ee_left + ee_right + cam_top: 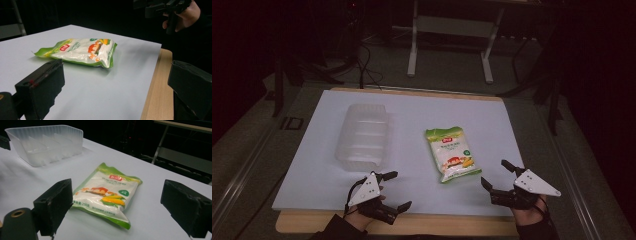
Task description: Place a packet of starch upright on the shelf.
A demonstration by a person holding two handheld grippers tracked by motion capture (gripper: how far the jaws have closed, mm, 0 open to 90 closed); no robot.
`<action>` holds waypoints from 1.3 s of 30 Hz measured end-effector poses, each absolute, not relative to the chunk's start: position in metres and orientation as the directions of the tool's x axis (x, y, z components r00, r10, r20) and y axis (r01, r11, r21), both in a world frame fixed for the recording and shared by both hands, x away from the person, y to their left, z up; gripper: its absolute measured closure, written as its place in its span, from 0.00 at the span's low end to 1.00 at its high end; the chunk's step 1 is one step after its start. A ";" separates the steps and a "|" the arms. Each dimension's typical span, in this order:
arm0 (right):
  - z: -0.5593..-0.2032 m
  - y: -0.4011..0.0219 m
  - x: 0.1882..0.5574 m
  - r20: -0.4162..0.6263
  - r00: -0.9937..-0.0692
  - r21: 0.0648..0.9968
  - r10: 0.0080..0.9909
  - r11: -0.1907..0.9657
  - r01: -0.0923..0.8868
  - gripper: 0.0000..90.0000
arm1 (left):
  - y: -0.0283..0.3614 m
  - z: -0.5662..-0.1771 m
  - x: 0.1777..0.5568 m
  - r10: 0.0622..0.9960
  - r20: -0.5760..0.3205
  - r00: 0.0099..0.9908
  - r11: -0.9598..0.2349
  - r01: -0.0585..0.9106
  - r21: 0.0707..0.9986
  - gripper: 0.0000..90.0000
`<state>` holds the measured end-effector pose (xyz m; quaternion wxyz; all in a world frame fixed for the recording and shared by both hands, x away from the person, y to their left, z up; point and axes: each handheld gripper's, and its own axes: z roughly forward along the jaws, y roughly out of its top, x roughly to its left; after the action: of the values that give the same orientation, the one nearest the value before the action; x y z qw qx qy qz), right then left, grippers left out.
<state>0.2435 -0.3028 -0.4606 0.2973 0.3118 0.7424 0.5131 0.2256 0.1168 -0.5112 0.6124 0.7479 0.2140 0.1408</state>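
- High view: the left gripper point(396, 190) and the right gripper point(498, 175) hang over the near edge of the table point(412, 112), both with jaws spread wide and nothing between them. The food pouch point(452, 154) lies flat between the two, ahead of them and nearer the right gripper, which judging by its aim is the one set to take it. The clear plastic tray point(362, 136) stands just ahead of the left gripper, its open side up, likely the place meant for the pouch.
- Left gripper view: its jaws stand far apart and bare, low over the white sheet. The pouch point(82, 51) lies ahead and slightly left of them, well apart, so no hold is possible from here. The right gripper's hand point(183, 15) waits farther off, up at the right.
- Right gripper view: the wide, empty jaws frame the pouch point(106, 195), which lies just ahead between their lines, its bottom seam nearest. This looks like a lined-up approach. The tray point(47, 143) sits farther ahead to the left, clear of the pouch.
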 end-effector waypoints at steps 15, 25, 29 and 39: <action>-0.452 -0.291 0.236 -0.134 -0.692 0.951 0.709 0.289 0.113 0.12 | 0.112 -0.512 0.224 0.457 -0.027 0.889 -0.188 0.126 0.974 0.01; -0.432 -0.290 0.240 -0.118 -0.713 0.962 0.691 0.258 0.090 0.12 | 0.109 -0.506 0.223 0.420 -0.105 0.901 -0.188 0.200 0.962 0.01; -0.421 -0.288 0.247 -0.125 -0.719 0.958 0.684 0.271 0.090 0.11 | 0.107 -0.502 0.220 0.429 -0.099 0.898 -0.210 0.206 0.956 0.01; -0.404 -0.280 0.273 -0.118 -0.722 0.959 0.681 0.268 0.096 0.11 | 0.104 -0.499 0.217 0.416 -0.078 0.906 -0.250 0.196 0.948 0.01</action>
<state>0.2729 -0.2804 -0.4039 0.2678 0.2590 0.7498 0.5468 0.2169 0.1039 -0.4992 0.5804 0.7850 0.1951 0.0946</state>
